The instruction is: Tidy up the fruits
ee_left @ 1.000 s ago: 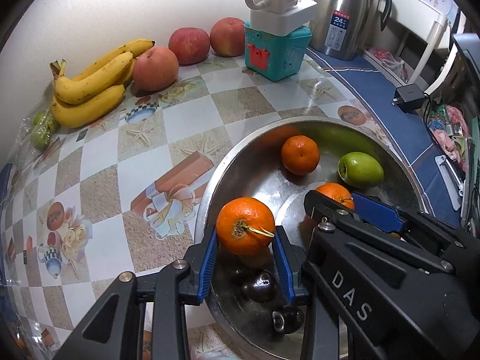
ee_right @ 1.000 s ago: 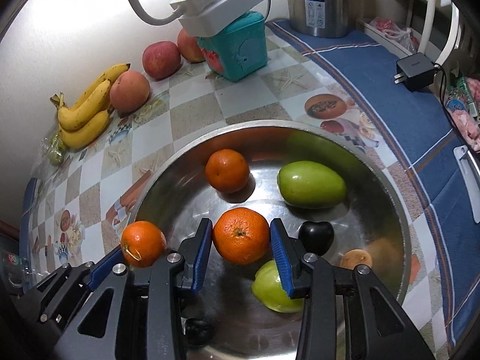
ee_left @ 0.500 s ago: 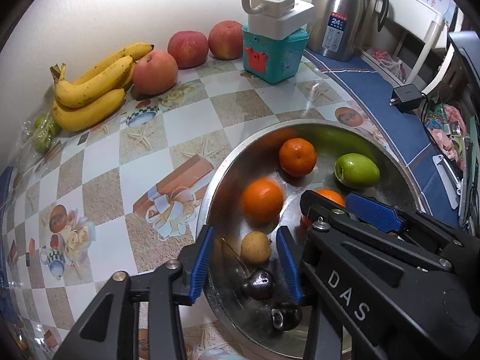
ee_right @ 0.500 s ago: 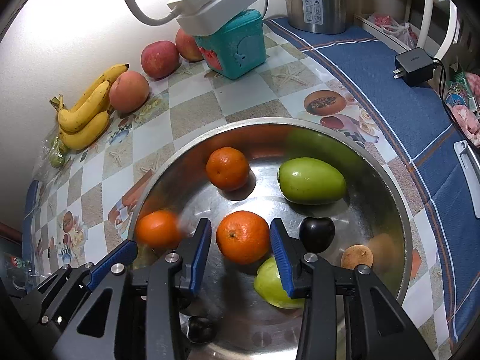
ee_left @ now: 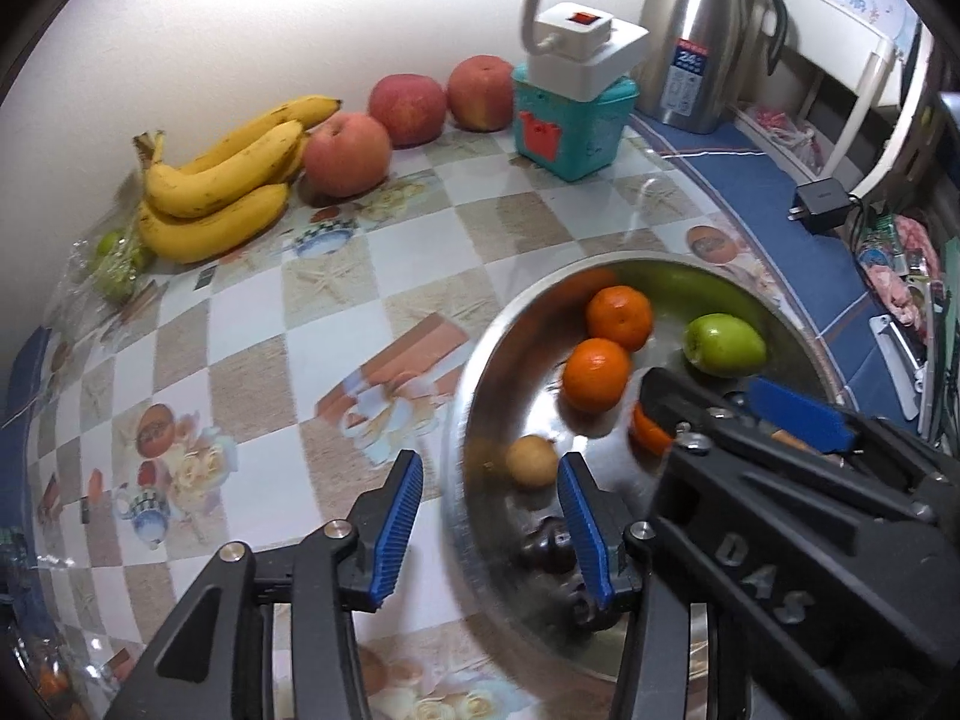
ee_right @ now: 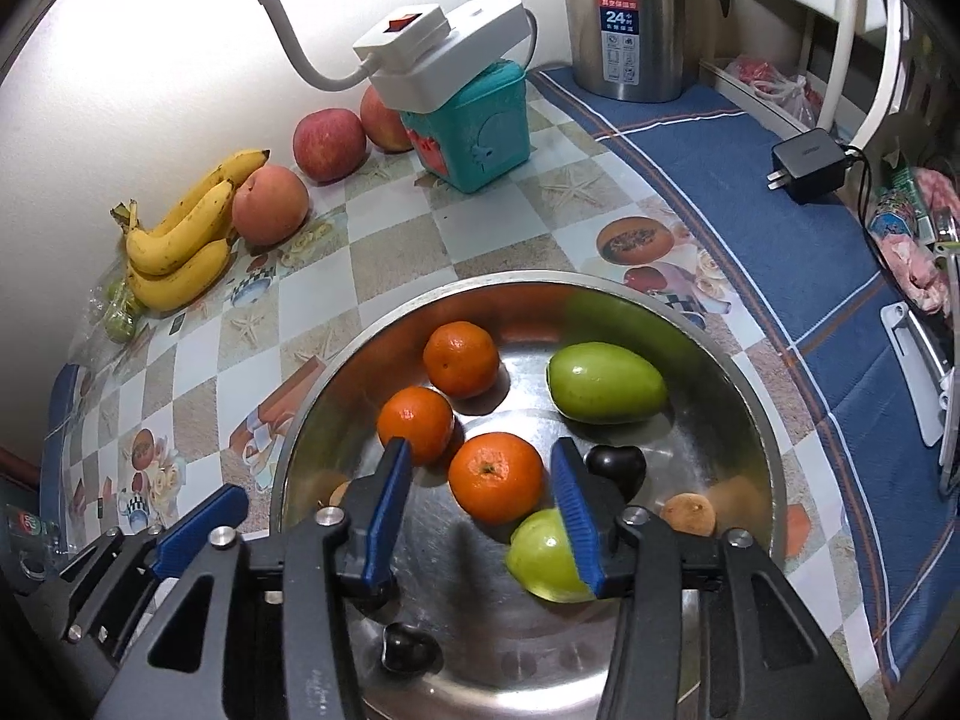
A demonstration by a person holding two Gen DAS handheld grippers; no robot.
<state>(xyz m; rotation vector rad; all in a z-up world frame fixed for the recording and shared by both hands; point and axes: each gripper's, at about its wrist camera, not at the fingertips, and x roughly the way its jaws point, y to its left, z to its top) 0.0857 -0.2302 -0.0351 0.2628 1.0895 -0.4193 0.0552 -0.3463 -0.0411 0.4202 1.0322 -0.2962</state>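
Note:
A steel bowl [ee_right: 744, 396] holds three oranges, two green fruits, dark plums and small brown fruits. My right gripper [ee_right: 480, 498] is open above the bowl, its pads either side of one orange [ee_right: 495, 477] without touching it. My left gripper [ee_left: 489, 522] is open and empty over the bowl's left rim [ee_left: 468, 396]. The orange it held [ee_left: 596, 373] lies in the bowl beside another orange [ee_left: 620, 317]. A green fruit [ee_left: 725, 344] lies further right. Bananas [ee_left: 222, 186] and three apples [ee_left: 346, 153] sit on the table by the wall.
A teal box [ee_left: 570, 120] with a white power strip on top stands behind the bowl. A steel kettle [ee_left: 699, 48] stands at the back right. A black charger [ee_right: 807, 165] lies on the blue cloth. A bag of green fruit [ee_left: 114, 264] lies left of the bananas.
My left gripper opened and let go of its orange, which rolled into the bowl next to the others. The left gripper then drew back left. The right gripper stayed open over its orange.

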